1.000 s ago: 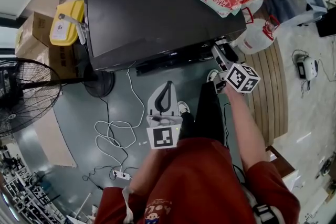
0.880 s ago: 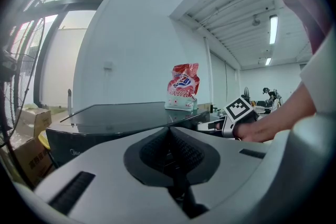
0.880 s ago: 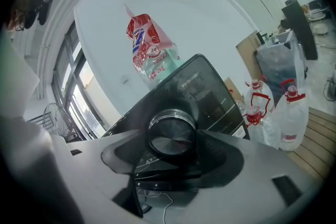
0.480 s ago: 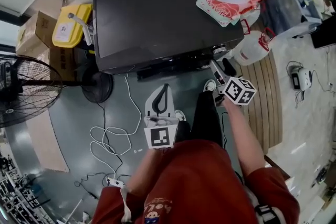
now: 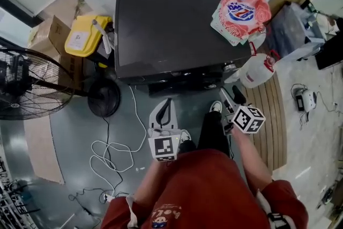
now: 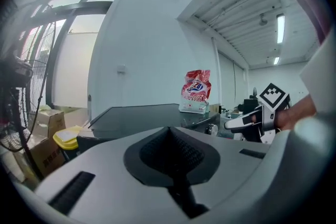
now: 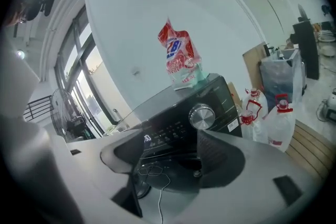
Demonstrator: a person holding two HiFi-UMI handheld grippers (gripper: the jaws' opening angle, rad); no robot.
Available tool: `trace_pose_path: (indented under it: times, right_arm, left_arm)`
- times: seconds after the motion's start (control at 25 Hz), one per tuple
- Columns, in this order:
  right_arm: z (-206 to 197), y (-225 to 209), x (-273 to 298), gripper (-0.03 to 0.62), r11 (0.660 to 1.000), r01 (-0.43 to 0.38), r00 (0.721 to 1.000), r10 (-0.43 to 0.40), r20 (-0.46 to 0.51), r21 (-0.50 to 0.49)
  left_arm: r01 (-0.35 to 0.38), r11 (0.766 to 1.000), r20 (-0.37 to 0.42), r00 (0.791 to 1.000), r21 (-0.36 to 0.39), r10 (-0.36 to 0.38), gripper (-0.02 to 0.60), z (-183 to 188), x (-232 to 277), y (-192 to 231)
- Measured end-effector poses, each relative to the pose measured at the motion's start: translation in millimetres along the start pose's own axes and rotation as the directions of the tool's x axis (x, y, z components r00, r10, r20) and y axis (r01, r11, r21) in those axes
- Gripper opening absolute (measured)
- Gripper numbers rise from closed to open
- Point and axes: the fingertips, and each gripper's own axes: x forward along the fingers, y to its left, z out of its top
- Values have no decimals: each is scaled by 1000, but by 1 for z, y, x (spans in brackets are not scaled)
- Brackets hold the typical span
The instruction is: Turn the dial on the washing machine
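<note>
Could miss the dial point(image 7: 201, 116) altogether. Sits at the right end of the washing machine's point(image 5: 177, 24) front, right of centre in the right gripper view, well apart from the right gripper point(image 7: 163, 147) and above the gap between its jaws, not inside it. Needs a lift and a reach forward before any closing. Closing early would pinch air or nip the edge of the control panel point(image 7: 168, 134). Could also catch only the rim of the round, shiny knob and skid off when twisted, leaving the setting unchanged or overshot. Might brush the lit markings just left of the dial and set off something unwanted. Worth watching the white jugs point(image 7: 278, 118) at the right of that view, near the machine's corner, liable to be knocked by a wide swing. Loose white cable point(image 5: 115, 142) on the floor at lower left of the head view, a likely snag when stepping closer.

Right jaws: spread wide, just been opening, nothing between them but open air with panel and floor beyond, touching nothing. Left gripper point(image 6: 169, 139): jaws pressed together along their seam, empty, low in the middle of the head view, away from the machine, touching nothing. Red-and-white detergent pouch point(image 5: 239, 12) on the lid at upper right, well apart from both.
</note>
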Motion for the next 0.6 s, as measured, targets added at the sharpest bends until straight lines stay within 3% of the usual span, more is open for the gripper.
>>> trace_pose_path:
  times: [0.24,0.44,0.6]
  right_arm:
    - [23,52,-36,316,988,-7,999,15,50,-156]
    - [48,83,-56,314,975,-8,996,27,86,-222]
    - [69,110,-69,315,929,20,993,25,115,-370]
  left_arm:
    - [-39,999,0,999,-15,39,9,23,-28,15]
    - [-67,997,100,992,-47,71,9,71,-47,25]
    - [-103,993,140,984,-55,110,9,100,-66,36]
